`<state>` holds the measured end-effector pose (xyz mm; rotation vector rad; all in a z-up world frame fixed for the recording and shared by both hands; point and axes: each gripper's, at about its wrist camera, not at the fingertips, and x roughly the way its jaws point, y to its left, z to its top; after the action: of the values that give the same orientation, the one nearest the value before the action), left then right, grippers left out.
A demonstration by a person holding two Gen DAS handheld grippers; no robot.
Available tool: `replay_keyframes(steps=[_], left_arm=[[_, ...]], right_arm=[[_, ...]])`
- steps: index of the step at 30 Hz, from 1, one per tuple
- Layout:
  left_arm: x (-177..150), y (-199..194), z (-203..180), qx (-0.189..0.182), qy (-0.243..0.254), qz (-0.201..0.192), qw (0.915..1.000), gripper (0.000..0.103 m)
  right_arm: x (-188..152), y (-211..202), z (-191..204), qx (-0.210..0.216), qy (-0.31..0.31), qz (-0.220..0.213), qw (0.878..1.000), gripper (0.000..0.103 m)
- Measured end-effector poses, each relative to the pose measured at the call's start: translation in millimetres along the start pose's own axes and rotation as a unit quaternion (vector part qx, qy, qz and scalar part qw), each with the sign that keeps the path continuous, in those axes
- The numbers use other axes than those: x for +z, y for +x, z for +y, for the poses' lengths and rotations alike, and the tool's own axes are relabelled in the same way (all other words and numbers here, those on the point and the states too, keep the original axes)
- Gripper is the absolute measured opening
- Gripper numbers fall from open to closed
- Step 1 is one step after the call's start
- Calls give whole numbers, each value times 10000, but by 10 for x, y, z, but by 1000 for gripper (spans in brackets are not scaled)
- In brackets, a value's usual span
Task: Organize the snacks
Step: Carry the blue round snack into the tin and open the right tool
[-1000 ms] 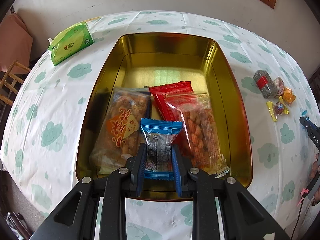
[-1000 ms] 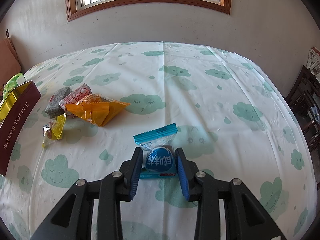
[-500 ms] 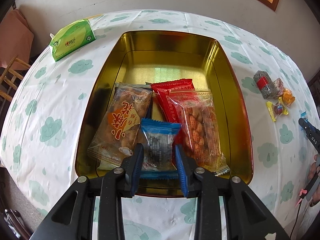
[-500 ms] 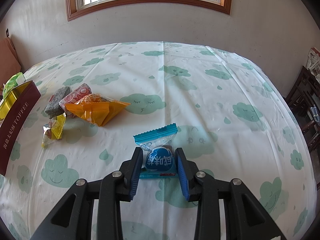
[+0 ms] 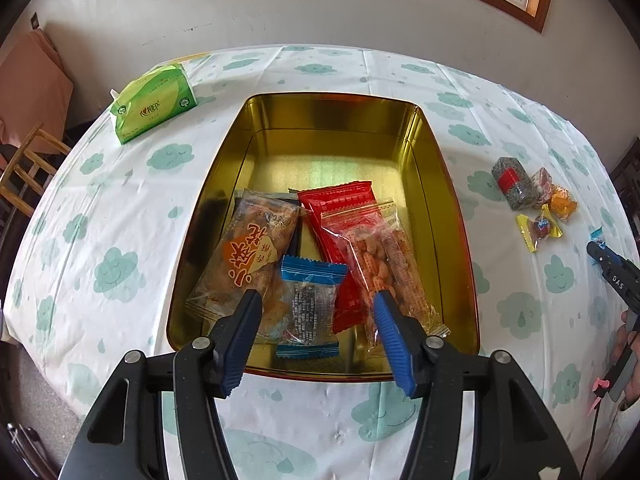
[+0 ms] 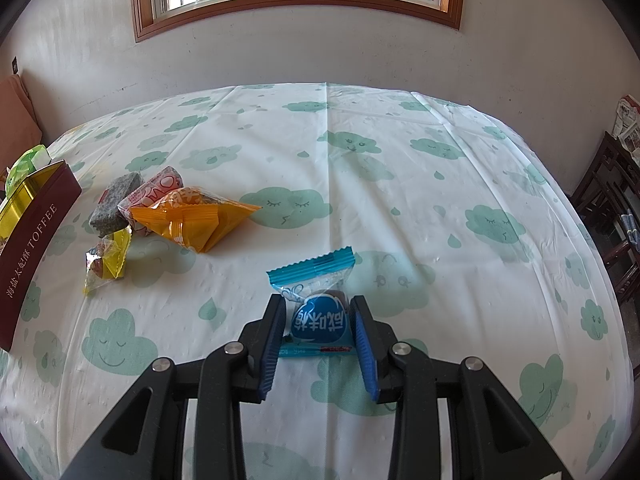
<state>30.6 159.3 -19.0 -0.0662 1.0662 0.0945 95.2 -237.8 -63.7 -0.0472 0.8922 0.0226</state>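
Release is the step: left hand-held gripper (image 5: 316,300) has just been opening, pads now clear of the blue-ended packet (image 5: 308,306), which lies between them in the gold tin (image 5: 430,184) atop the other bags; best to lift straight up w/o snagging the wrapper or the near rim. Right hand-held gripper (image 6: 319,330) is clenched on a blue candy (image 6: 317,316) on the surface (image 6: 400,168), plenty of open room around it; tin's far half is bare, orange bag (image 6: 192,220) & small sweets wait nearby.
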Motion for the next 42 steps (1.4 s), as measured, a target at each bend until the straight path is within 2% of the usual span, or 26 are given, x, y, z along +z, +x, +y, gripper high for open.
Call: replay_keyframes(steps=[4,8,16,26,30,34,37,42], left_arm=[[3,-19,20,95,6,-72,9999,61],[-2,-23,59,91,-56,-82,9999,62],[-42,-33,82,64,-64,-77,9999,79],[-90,-136,177,129,-233,-334,9991,85],[-110,-189,258,213,-364,-425,9982,86],[-131,-223,374,235,-540,-446,9973,88],[-156,-236,478,216,-666,-404,9967,88],[-200,-273,647,343,-824,-424,9951,89]], right_arm=[[0,-1,1,-6,-3,0,10000,35],[0,-1,-8,-45,-14,1,10000,34],[16,-8,27,-234,-49,42,9997,33],[21,-189,233,-217,-108,-28,9997,31],[110,-347,457,155,-124,-123,9997,31],[182,-511,875,609,-386,-258,9971,31],[184,-601,1223,1060,-541,-265,9925,31],[168,-732,1776,1568,-943,-277,9827,31]])
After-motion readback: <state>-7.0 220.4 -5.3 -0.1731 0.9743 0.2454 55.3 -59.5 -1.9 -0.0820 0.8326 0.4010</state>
